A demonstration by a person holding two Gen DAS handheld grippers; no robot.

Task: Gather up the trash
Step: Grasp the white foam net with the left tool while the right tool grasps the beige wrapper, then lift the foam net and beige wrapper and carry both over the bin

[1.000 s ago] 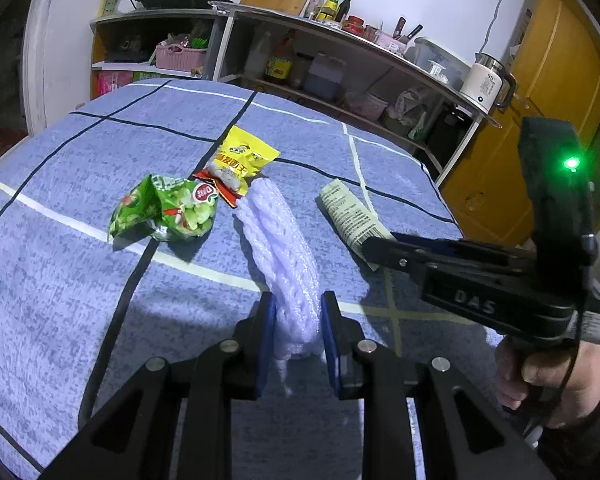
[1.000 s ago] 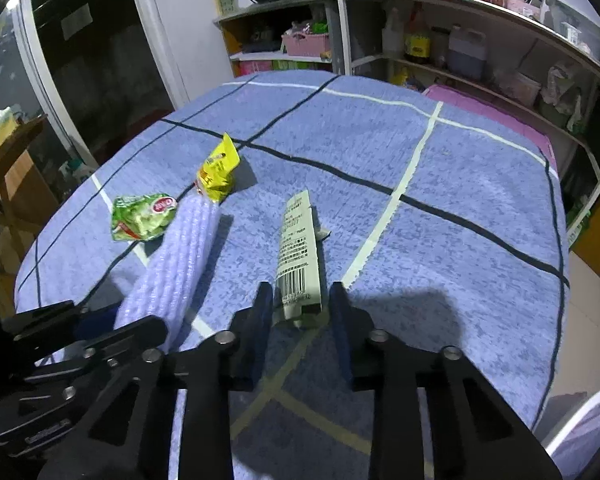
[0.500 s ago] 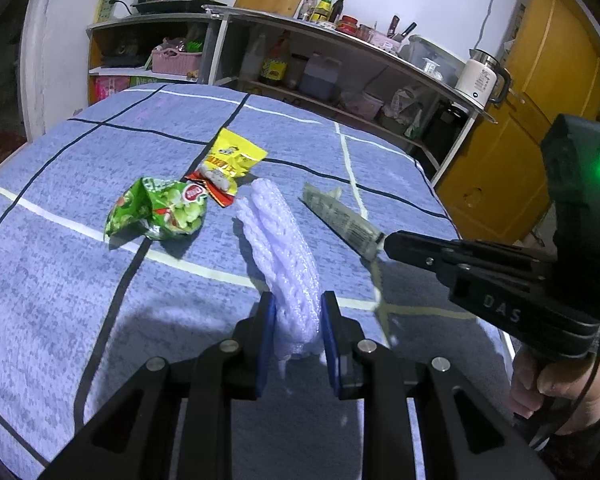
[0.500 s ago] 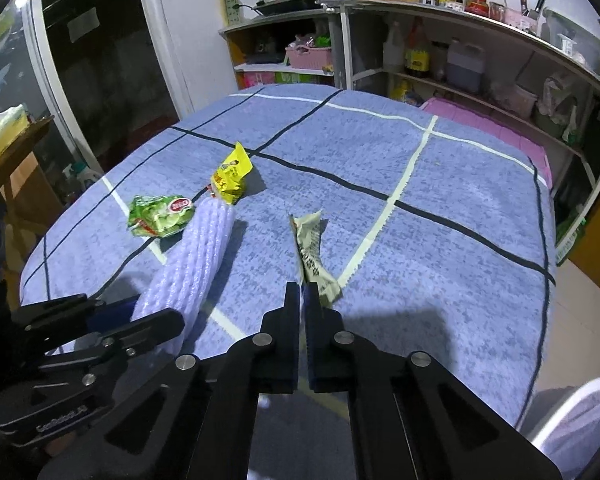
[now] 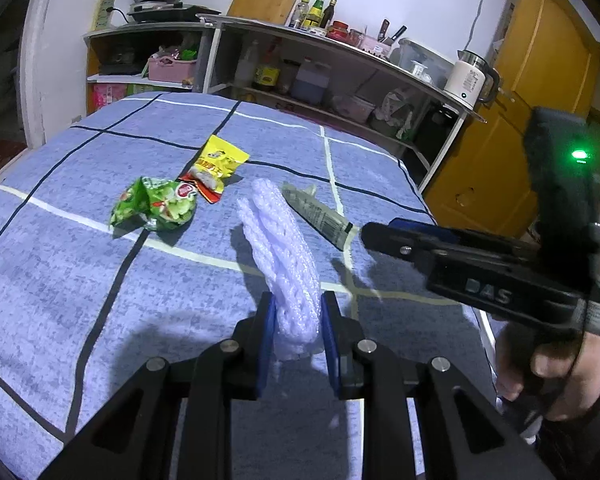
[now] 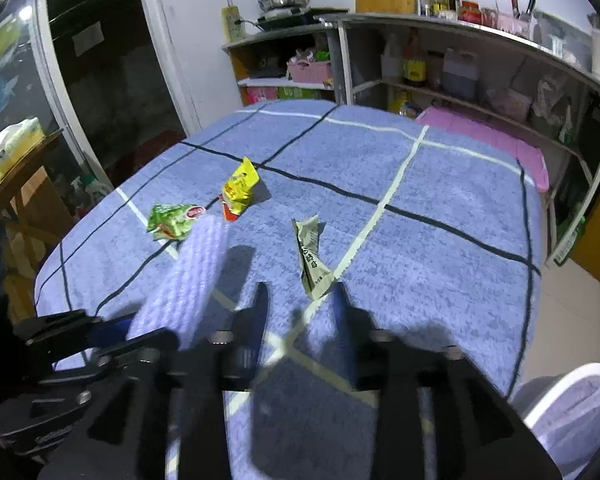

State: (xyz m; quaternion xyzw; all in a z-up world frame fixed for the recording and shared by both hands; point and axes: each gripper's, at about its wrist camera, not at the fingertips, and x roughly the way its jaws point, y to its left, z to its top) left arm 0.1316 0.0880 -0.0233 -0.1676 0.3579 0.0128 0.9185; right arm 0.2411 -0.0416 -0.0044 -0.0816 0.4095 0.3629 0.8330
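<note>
1. Blue checked cloth covers the tabletop and carries all the trash; white and black grid lines run across it.
2. White bin sits at the lower right of the right wrist view, off the tabletop edge, lined with a pale bag; contents cannot be told.
3. Pink basket on the back shelf holds mixed items, too small to name.
4. Left hand-held gripper: jaws closed partway onto the near end of the white foam net sleeve, blue pads pressing both sides. The sleeve's far end is raised, casting a shadow on the cloth.
5. Right hand-held gripper: jaws spread wide, motion-blurred, holding nothing. The crumpled grey-green wrapper lies just ahead of the fingertips, between the finger lines; contact cannot be told.
6. Foam sleeve: long, ribbed mesh, pale lavender-white, folded into a thick tube.
7. Green snack bag: crumpled, red logo, lying left of the sleeve, apart from it.
8. Yellow snack packet: opened, red torn edge, just beyond the green bag, corners near touching.
9. Grey-green wrapper: narrow, twisted, printed text, lying right of the sleeve on a pale grid line.
</note>
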